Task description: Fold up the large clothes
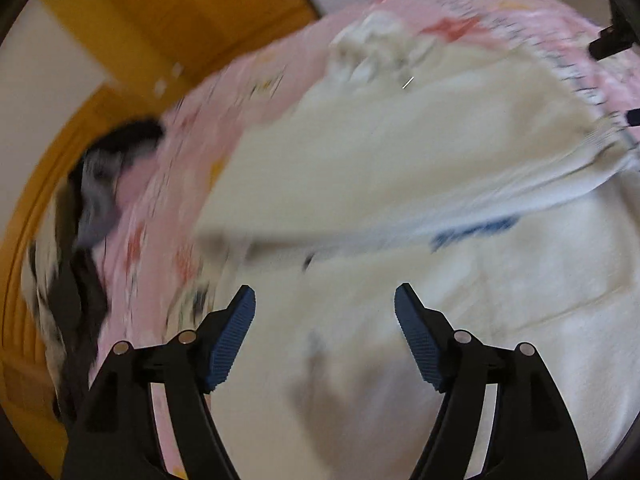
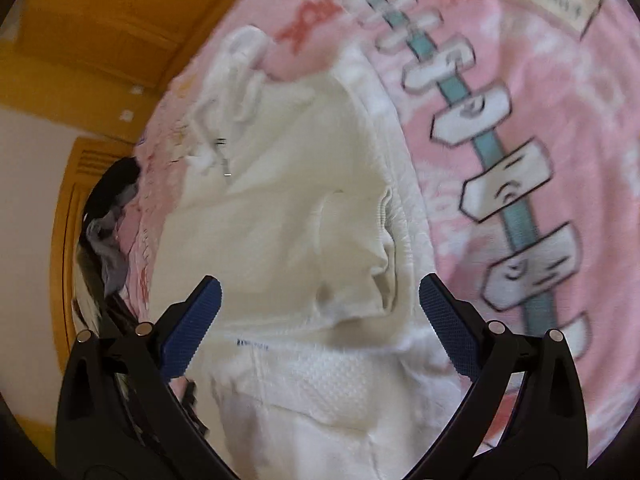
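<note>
A large cream-white garment (image 1: 400,152) lies spread on a pink patterned blanket (image 1: 248,92), with one layer folded over another and a small blue label near the fold. My left gripper (image 1: 325,300) hangs open above the near part of the cloth, nothing between its blue pads. In the right wrist view the same garment (image 2: 288,216) shows a ribbed cuff (image 2: 386,204) and a bunched white end at the far side. My right gripper (image 2: 320,292) stands open over the fold, its pads clear of the fabric. The left wrist view is blurred.
The pink blanket (image 2: 540,112) with a signpost print covers the bed to the right. A pile of dark and grey clothes (image 1: 92,208) sits at the bed's left edge, also seen as the dark pile (image 2: 112,216). Orange wooden furniture (image 1: 168,8) and floor lie beyond.
</note>
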`<state>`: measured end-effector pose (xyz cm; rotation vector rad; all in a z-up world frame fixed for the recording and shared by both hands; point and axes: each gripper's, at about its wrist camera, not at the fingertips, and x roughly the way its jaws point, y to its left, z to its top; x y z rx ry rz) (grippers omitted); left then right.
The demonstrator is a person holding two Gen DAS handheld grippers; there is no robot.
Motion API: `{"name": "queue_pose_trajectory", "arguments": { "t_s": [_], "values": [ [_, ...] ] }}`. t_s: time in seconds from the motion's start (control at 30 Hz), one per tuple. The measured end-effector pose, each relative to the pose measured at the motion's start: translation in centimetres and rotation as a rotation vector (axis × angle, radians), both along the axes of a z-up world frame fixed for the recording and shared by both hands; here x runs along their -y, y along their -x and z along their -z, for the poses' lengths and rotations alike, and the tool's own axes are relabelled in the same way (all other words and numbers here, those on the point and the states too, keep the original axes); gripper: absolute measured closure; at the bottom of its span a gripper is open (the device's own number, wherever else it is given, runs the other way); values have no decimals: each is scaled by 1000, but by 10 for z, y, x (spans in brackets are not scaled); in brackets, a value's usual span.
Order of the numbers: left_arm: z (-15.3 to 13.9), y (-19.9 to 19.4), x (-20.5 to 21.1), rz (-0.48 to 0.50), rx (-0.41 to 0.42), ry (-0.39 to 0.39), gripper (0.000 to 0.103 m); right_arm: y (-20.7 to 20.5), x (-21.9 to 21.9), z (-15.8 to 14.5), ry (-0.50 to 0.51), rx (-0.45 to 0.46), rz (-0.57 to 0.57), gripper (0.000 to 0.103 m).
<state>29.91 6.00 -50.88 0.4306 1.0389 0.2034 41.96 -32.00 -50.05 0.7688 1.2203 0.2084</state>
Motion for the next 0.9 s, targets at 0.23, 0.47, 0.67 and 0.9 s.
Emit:
{"name": "queue_pose_trajectory", "arguments": {
  "t_s": [0.23, 0.47, 0.67, 0.9],
  "values": [
    [50, 3, -43, -117, -129, 150, 33, -27, -11, 10, -68, -13, -15, 7],
    [58, -3, -55, -143, -153, 230, 27, -37, -18, 21, 61, -24, -148, 25],
    [68, 0, -70, -179, -159, 301, 20, -42, -44, 28, 184, -15, -279, 33],
    [72, 0, -69, -177, -157, 279, 18, -42, -51, 45, 256, 2, -360, 33]
  ]
}}
